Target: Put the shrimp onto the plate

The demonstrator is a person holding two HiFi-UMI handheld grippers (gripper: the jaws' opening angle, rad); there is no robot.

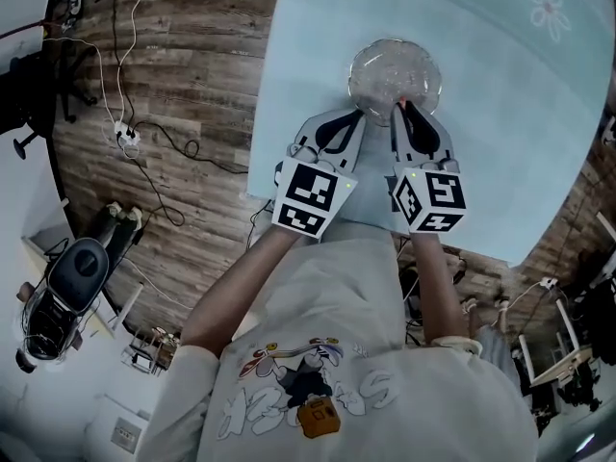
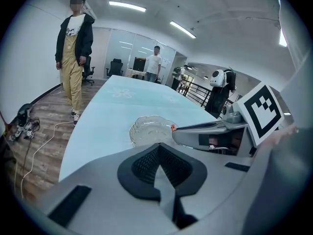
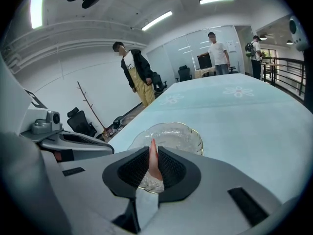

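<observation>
A clear glass plate (image 1: 395, 73) sits on the pale blue table (image 1: 500, 114); the plate (image 3: 171, 133) and plate (image 2: 149, 129) show in both gripper views. My right gripper (image 1: 402, 107) hovers over the plate's near rim, shut on a pinkish-orange shrimp (image 3: 154, 159) that sticks up between the jaws. The shrimp's tip (image 1: 401, 98) shows in the head view and as an orange speck (image 2: 173, 127) in the left gripper view. My left gripper (image 1: 339, 123) rests beside the plate's near left edge, its jaws closed together with nothing between them.
The table's left edge (image 1: 262, 94) borders a wooden floor with cables and a power strip (image 1: 125, 135). Two people (image 2: 74, 53) (image 2: 154, 62) stand beyond the table's far end. Office chairs (image 3: 80, 122) stand off to the side.
</observation>
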